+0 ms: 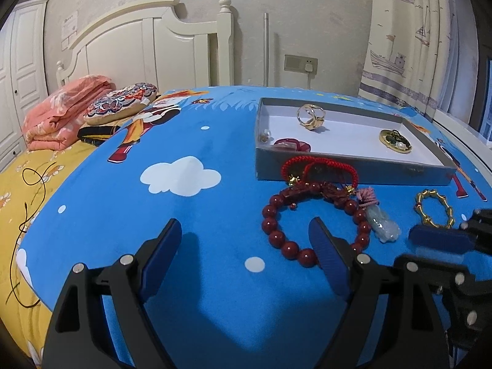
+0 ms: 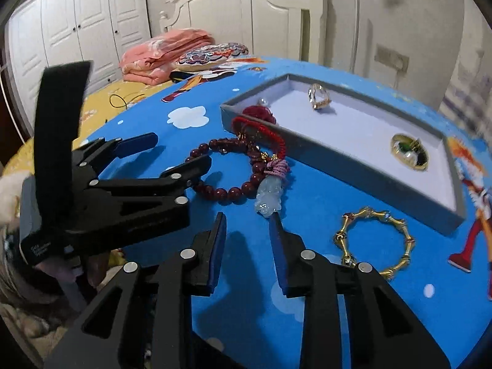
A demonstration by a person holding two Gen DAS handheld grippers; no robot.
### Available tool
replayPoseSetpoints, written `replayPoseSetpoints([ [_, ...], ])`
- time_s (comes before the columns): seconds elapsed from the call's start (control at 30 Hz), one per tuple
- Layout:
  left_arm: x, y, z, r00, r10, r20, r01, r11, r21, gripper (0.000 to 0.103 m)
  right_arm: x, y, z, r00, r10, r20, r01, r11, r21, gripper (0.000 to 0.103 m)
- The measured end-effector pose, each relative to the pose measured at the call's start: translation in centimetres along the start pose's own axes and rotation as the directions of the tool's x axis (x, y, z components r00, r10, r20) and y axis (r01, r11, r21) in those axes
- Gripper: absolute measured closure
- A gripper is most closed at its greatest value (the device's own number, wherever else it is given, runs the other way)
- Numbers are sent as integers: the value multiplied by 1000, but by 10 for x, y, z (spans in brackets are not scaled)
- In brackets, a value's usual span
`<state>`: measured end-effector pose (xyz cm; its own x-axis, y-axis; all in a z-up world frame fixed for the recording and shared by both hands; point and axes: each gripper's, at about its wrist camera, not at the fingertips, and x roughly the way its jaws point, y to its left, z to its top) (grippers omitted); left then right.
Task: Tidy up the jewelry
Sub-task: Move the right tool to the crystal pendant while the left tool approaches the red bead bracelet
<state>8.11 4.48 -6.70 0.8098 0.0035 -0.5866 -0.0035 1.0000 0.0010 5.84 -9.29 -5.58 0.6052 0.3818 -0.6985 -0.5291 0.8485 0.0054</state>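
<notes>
A grey tray point(image 1: 338, 170) point(image 2: 353, 169) lies on the blue cartoon bedspread and holds a gold ring point(image 1: 310, 117) point(image 2: 319, 97), a gold oval brooch point(image 1: 395, 141) point(image 2: 409, 152), a red piece point(image 1: 292, 146) and a pearl point(image 1: 266, 135). In front of it lie a dark red bead bracelet point(image 1: 270, 224) point(image 2: 233, 190), a red cord bracelet point(image 1: 292, 161) point(image 2: 276, 141), a pale jade pendant point(image 1: 384, 230) point(image 2: 269, 196) and a gold link bracelet point(image 1: 426, 218) point(image 2: 369, 214). My left gripper point(image 1: 244, 233) point(image 2: 172, 153) stands wide open, its right finger over the bead bracelet. My right gripper point(image 2: 246, 220) point(image 1: 461, 227) is narrowly open and empty, just short of the pendant.
At the bed's head are a folded pink blanket point(image 1: 64, 113), a patterned pillow point(image 1: 123, 104) and a cream headboard point(image 1: 138, 43). A black cord point(image 1: 33, 190) trails over the yellow sheet on the left. White wardrobe doors point(image 2: 77, 30) stand behind; a curtain point(image 1: 415, 46) hangs at right.
</notes>
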Motion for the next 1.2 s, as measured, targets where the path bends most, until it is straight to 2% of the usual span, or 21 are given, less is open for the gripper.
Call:
replayPoseSetpoints([
  [0.1,0,0,1,1000,1,-2,-1,1000,-3,21,4,-2,6,995,-103,10,103,995,4,74],
  [0.27,0,0,-1,1000,3,5,-3,1000,1,21,22,-5,8,989,-148,-6,148,989,29,74],
  [0.4,0,0,-3,1000,4,12,-4,1000,-8,22,28,3,10,977,-214,15,213,977,29,74],
  [0.47,0,4,-3,999,29,15,-28,999,-22,21,33,7,13,972,-233,21,232,972,30,74],
  [0.6,1,15,-3,1000,25,4,-24,998,-65,21,38,7,18,974,-228,19,226,972,59,73],
  [0.77,-1,20,-4,1000,20,8,-20,998,-56,21,40,1,20,975,-222,18,219,969,116,65],
  [0.87,0,20,-3,1000,23,4,-22,998,-54,21,41,0,21,977,-213,15,209,969,133,65],
  [0.9,2,20,-2,1000,20,-2,-20,998,-55,21,41,0,21,977,-212,17,208,970,126,68],
  [0.93,4,19,0,1000,9,-12,-10,998,-56,22,42,2,22,978,-206,25,203,974,105,82],
  [0.97,6,18,1,1000,7,-17,-7,998,-54,23,42,5,21,979,-201,29,197,976,90,84],
  [1.03,7,13,2,1000,7,-13,-8,1000,-24,41,40,11,18,973,-228,48,225,972,63,84],
  [1.1,9,8,5,1000,-6,-16,6,1000,1,50,38,13,15,972,-227,62,223,972,68,84],
  [1.2,11,6,8,999,-3,-36,2,1000,-18,50,33,8,10,973,-224,63,217,971,97,84],
])
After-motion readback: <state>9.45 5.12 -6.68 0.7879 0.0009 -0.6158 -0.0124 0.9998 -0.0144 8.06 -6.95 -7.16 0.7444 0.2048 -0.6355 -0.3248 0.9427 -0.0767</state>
